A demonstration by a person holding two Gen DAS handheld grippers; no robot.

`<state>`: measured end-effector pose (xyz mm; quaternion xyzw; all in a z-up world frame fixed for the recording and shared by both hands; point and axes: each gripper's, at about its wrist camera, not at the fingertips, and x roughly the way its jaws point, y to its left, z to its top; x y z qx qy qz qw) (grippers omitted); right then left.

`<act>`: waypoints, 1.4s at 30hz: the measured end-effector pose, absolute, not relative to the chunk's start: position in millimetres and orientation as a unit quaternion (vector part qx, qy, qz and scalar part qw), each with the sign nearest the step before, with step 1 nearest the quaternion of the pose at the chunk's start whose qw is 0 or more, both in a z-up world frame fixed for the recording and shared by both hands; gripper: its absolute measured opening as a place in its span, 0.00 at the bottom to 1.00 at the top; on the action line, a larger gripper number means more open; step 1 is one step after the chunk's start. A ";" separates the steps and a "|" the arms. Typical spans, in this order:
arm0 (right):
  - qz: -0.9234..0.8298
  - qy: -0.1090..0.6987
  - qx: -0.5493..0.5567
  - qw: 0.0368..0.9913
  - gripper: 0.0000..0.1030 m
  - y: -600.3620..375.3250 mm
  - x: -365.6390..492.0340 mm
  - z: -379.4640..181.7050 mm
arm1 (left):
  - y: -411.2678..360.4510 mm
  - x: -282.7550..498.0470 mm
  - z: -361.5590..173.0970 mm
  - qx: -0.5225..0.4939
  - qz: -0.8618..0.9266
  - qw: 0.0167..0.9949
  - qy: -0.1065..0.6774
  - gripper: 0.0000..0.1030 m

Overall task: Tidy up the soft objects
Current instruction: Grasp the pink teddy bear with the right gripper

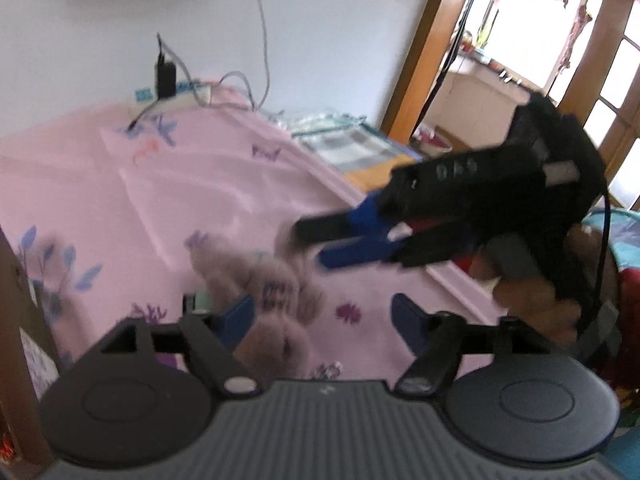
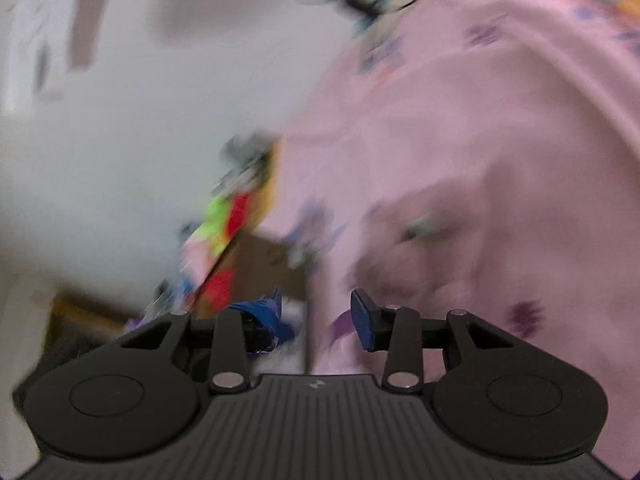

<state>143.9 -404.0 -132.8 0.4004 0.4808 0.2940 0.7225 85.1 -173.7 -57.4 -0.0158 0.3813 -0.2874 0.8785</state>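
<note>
Cardboard (image 1: 16, 320) is showing as a brown edge at the far left of the left wrist view, and the pink floral bedsheet (image 1: 208, 184) is spreading from it across the middle of the frame. A power strip (image 1: 168, 98) with a black plug in it is lying at the far edge of the bed, against the white wall, with cables trailing off it. A pale plush toy (image 1: 272, 280), blurred, is lying on the sheet in front of the left gripper (image 1: 326, 316), whose blue-tipped fingers are standing spread wide, with part of the toy between them; the pads are not pressing on it. To the right, the right gripper (image 1: 308, 246) is reaching in from the side, held in a person's hand (image 1: 536, 300). Its blue fingers are sitting close together, and its tips are blurring against the toy's upper end, so whether they are pinching it cannot be told. Folded fabrics (image 1: 352, 144) are lying beyond the sheet's right edge, before a wooden door frame (image 1: 424, 52).

In the heavily blurred right wrist view, a cardboard box (image 2: 260, 264) with bright green and red things (image 2: 228, 216) above it is sitting left of centre. The right gripper's fingers (image 2: 364, 322) are standing apart with no clear object between them, and the pink sheet is filling the right half.
</note>
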 end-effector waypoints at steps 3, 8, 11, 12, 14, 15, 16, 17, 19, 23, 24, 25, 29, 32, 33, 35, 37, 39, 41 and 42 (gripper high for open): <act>0.231 0.480 0.369 0.762 0.23 -417.1 143.7 -137.8 | -174.5 87.4 -71.1 -0.014 -0.283 0.872 0.399 0.83; 0.214 0.510 0.378 0.743 0.24 -415.6 143.5 -163.1 | -178.1 97.7 -91.5 -0.005 -0.263 0.868 0.421 0.83; 0.206 0.529 0.376 0.733 0.25 -393.8 144.6 -179.8 | -180.0 105.3 -103.2 -0.002 -0.262 0.860 0.438 0.82; 0.203 0.532 0.371 0.734 0.26 -388.7 144.7 -182.2 | -181.5 109.3 -107.6 -0.004 -0.263 0.855 0.447 0.80; 0.208 0.533 0.362 0.736 0.27 -382.4 144.9 -183.1 | -186.2 108.5 -108.4 0.001 -0.256 0.860 0.442 0.77; 0.214 0.534 0.366 0.732 0.28 -381.6 145.0 -184.2 | -187.4 107.9 -107.4 0.004 -0.254 0.862 0.439 0.70; 0.218 0.540 0.374 0.722 0.28 -381.2 145.9 -188.5 | -187.1 107.3 -106.5 0.002 -0.254 0.862 0.438 0.64; 0.226 0.550 0.385 0.706 0.28 -383.2 144.9 -189.7 | -185.3 107.7 -105.9 -0.002 -0.252 0.863 0.439 0.61; 0.245 0.561 0.405 0.679 0.28 -387.2 142.7 -192.7 | -181.3 108.2 -103.2 -0.013 -0.250 0.862 0.440 0.48; 0.268 0.549 0.397 0.685 0.28 -392.5 137.4 -185.2 | -179.2 101.6 -97.6 -0.028 -0.264 0.857 0.442 0.48; 0.276 0.550 0.400 0.679 0.28 -392.7 137.5 -184.4 | -181.2 99.6 -97.0 -0.026 -0.264 0.858 0.440 0.48; 0.282 0.549 0.403 0.676 0.28 -392.8 137.1 -182.8 | -183.9 97.5 -95.2 -0.021 -0.263 0.860 0.437 0.48; 0.330 0.528 0.417 0.662 0.21 -395.0 129.4 -166.6 | -190.4 88.4 -73.8 -0.010 -0.277 0.870 0.409 0.48; 0.344 0.505 0.423 0.669 0.19 -398.2 127.3 -152.1 | -192.4 80.8 -60.0 0.000 -0.282 0.880 0.382 0.48; 0.348 0.499 0.422 0.672 0.17 -398.2 126.9 -147.8 | -191.9 80.3 -56.6 -0.001 -0.282 0.882 0.378 0.48; 0.356 0.487 0.423 0.676 0.17 -392.3 127.3 -139.6 | -188.6 79.3 -50.3 -0.008 -0.284 0.885 0.368 0.47; 0.359 0.481 0.410 0.687 0.17 -390.8 127.4 -134.3 | -184.0 79.3 -47.4 -0.013 -0.288 0.885 0.365 0.47; 0.330 0.466 0.399 0.717 0.18 -395.2 127.5 -132.6 | -177.7 81.5 -50.4 -0.021 -0.285 0.885 0.368 0.50; 0.278 0.461 0.409 0.737 0.21 -404.9 131.3 -139.4 | -171.5 83.7 -58.8 -0.026 -0.268 0.885 0.379 0.56; 0.257 0.465 0.410 0.741 0.22 -409.6 133.1 -143.7 | -168.1 86.0 -65.7 -0.029 -0.263 0.882 0.390 0.56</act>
